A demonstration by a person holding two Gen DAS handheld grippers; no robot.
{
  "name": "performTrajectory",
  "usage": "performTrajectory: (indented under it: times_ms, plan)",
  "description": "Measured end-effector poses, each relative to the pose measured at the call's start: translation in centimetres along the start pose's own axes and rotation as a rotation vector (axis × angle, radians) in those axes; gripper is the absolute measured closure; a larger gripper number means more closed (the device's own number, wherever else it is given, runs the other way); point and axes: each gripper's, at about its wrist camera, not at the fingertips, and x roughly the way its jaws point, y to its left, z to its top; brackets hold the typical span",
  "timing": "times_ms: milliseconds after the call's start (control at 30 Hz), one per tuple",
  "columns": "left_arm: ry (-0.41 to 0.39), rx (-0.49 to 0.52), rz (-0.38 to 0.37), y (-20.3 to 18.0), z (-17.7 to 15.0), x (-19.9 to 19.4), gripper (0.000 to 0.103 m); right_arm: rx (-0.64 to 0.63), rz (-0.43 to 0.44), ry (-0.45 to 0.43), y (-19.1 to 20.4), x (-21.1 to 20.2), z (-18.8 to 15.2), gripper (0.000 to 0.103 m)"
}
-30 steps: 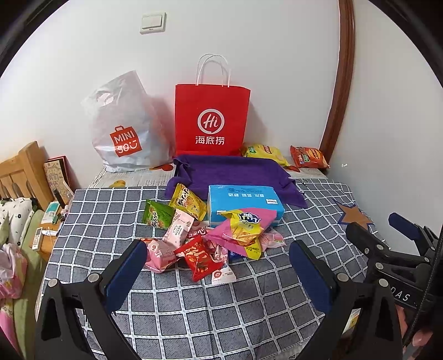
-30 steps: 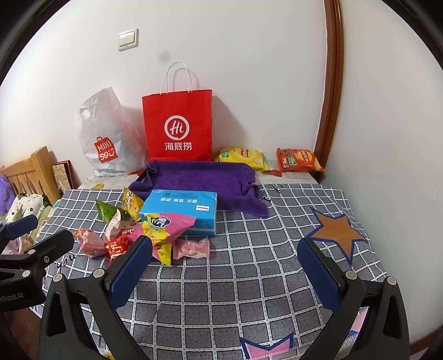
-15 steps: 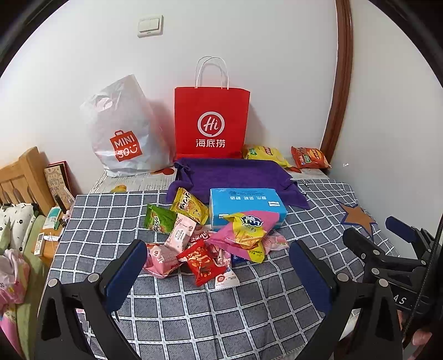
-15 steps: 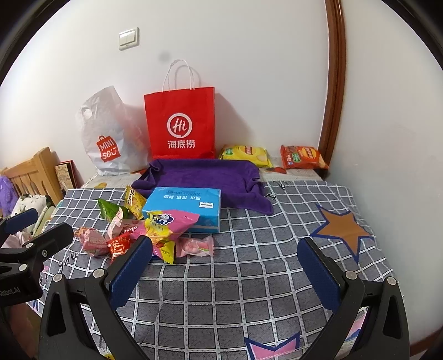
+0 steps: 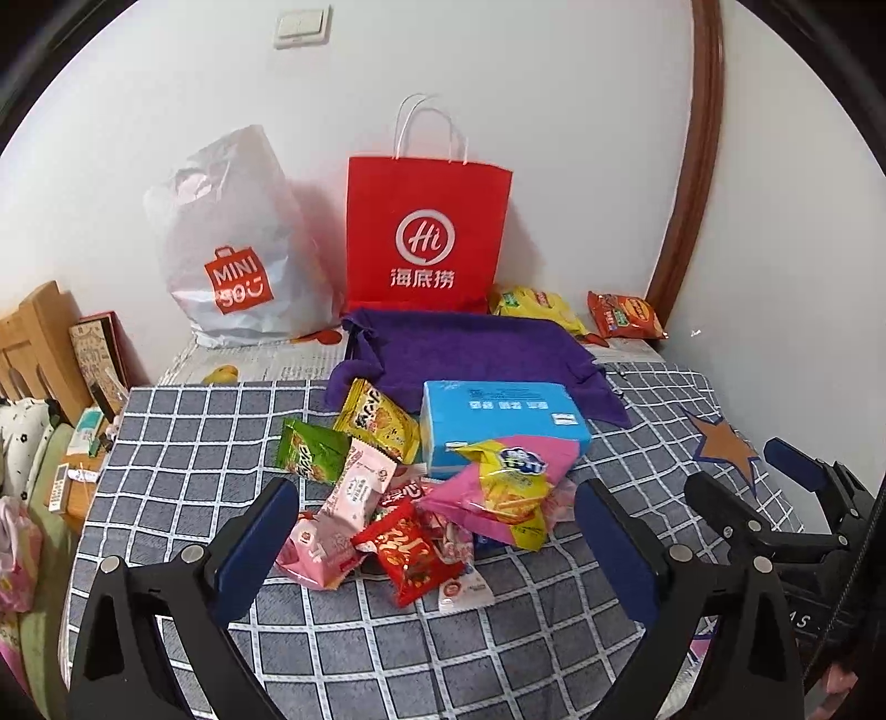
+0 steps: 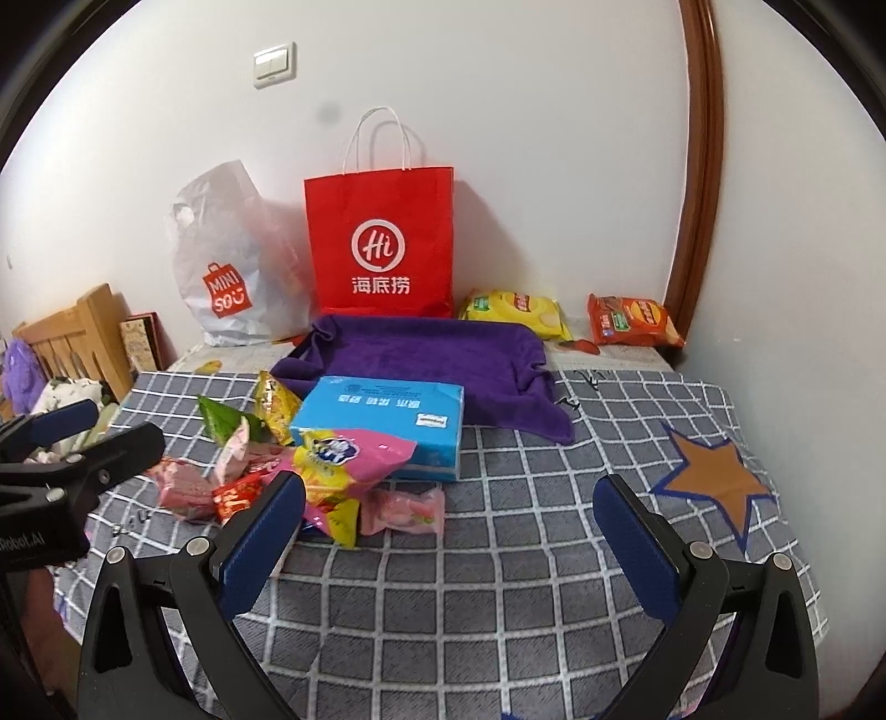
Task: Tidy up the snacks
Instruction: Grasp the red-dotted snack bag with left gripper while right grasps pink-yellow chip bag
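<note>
Snack pile (image 5: pixel 421 498) beyond left fingers (image 5: pixel 260 537), closing on nothing, right fingers (image 6: pixel 637 548) released

A bedroom at home is showing here: a wooden headboard (image 5: pixel 39 343) is standing at the left (bedding beside it), shopping bags (image 5: pixel 426 232) are leaning against a white wall (image 5: pixel 554 83), under a light switch (image 5: pixel 302 25).
</note>
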Motion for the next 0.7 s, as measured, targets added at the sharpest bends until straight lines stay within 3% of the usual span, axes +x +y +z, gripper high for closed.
performTrajectory:
  times_ms: [67,300,533,700]
  plan:
    - [0.028,0.002,0.000,0.6,0.1,1.0,0.007,-0.004,0.005,0.013,0.0,0.9,0.1,0.001]
    - [0.071,-0.058,0.056,4.0,-0.6,4.0,0.008,-0.004,0.035,0.099,0.1,5.4,-0.9,0.018]
    - [0.113,-0.096,0.114,7.0,-0.5,6.6,0.007,-0.001,0.159,0.152,2.2,8.9,-1.5,0.018]
    - [0.153,-0.114,0.104,8.6,-0.4,8.1,0.007,-0.019,0.200,0.196,4.6,11.4,-1.5,0.018]
